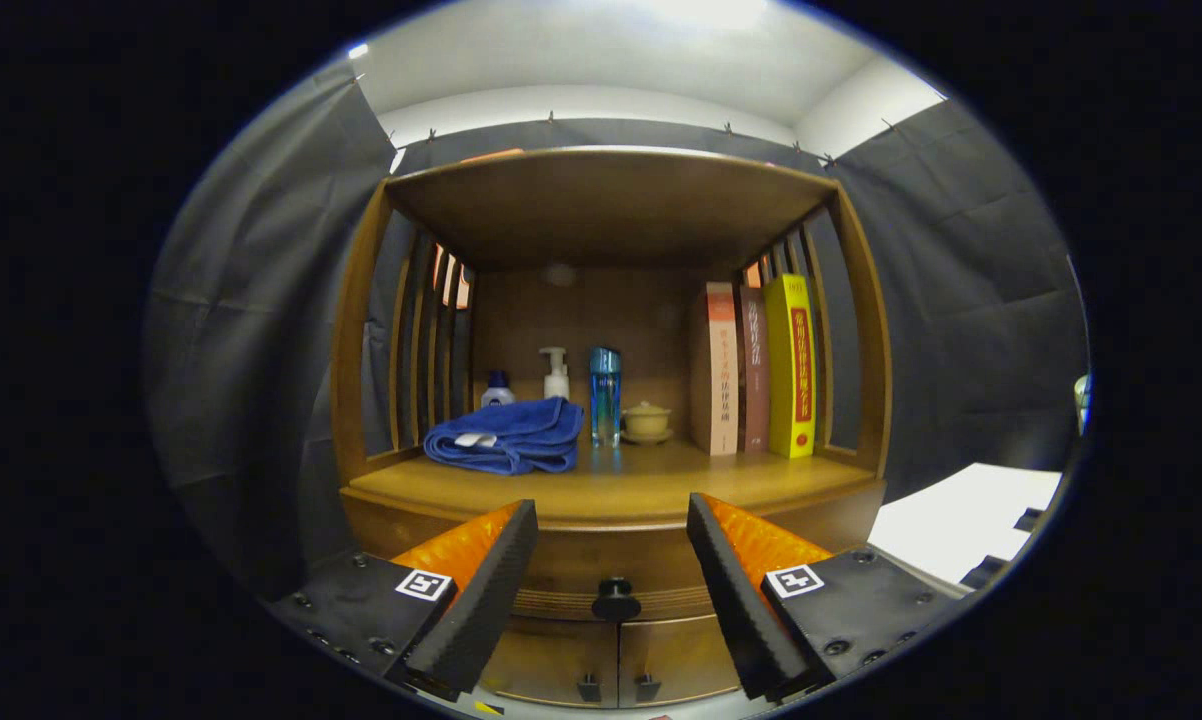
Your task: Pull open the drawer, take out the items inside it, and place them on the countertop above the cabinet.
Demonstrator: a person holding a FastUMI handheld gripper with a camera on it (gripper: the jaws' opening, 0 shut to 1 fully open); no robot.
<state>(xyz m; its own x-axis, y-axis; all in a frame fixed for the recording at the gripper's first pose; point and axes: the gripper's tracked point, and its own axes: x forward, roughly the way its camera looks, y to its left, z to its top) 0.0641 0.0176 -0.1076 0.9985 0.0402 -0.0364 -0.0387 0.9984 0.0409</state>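
Facing a wooden cabinet (866, 330) head-on, the gripper (612, 520) hangs with its two fingers spread wide and nothing between them but air. Just beyond the fingertips and framed in the gap between them sits the drawer (611, 570), closed flush with the cabinet front, its dark round knob (615, 598) centred below the fingertip line and not touched by either finger. Under the drawer, two small cabinet doors (616, 660) meet at a seam, each with a small dark pull near the bottom. Straight ahead above the drawer runs the countertop (611, 485), a bare strip of wood at its front edge. Farther back on it, ahead and to the left finger's side, lies a folded blue towel (509, 436), with a small dark-capped bottle (498, 388) and a white pump bottle (555, 373) behind it. A tall blue bottle (605, 395) stands nearly dead ahead, a little lidded cup on a saucer (647, 421) just beside it. Toward the right finger's side, three upright books (754, 367) lean together against the slatted side. Off beyond the right finger lies a white surface (961, 520).
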